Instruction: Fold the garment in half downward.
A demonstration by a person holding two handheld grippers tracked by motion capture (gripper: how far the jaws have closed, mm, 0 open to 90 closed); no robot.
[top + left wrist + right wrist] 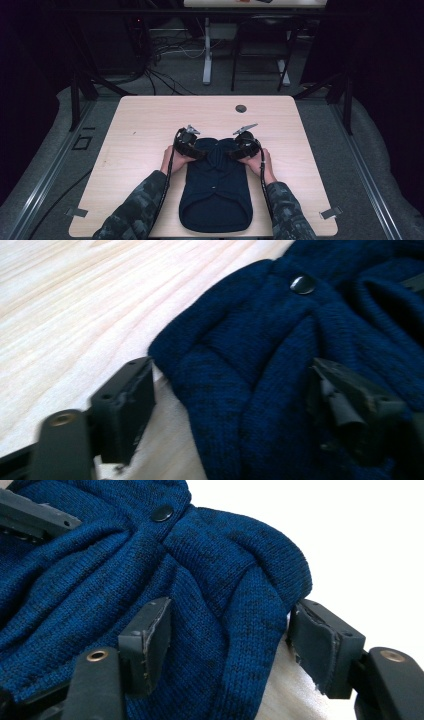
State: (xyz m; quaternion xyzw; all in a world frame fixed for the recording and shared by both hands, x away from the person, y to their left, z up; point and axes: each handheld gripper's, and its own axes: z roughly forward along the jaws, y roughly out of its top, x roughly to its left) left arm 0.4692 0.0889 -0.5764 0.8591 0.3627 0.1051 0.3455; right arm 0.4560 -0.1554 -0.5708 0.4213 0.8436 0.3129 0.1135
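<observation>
Lying flat on the table [150, 115] near the person's edge, the folded navy knit sweater [215, 195] has both grippers at its far shoulders. Left gripper [225, 390] and right gripper [227, 635] straddle the folds — jaws apart, pads not visibly pressing. Best to bite every layer evenly — both sides together.

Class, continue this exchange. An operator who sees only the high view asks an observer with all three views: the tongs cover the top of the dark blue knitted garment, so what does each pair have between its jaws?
Observer: The left tongs straddle a thick rolled fold at the knitted garment's corner. The outer jaw stands just off the knit.
Operator: And the right pair?
Observer: The right tongs straddle the opposite fold, with one jaw on the knit and the other beside it over the table.
Operator: Any fastening near them?
Observer: A dark round button sits between the two folds.
</observation>
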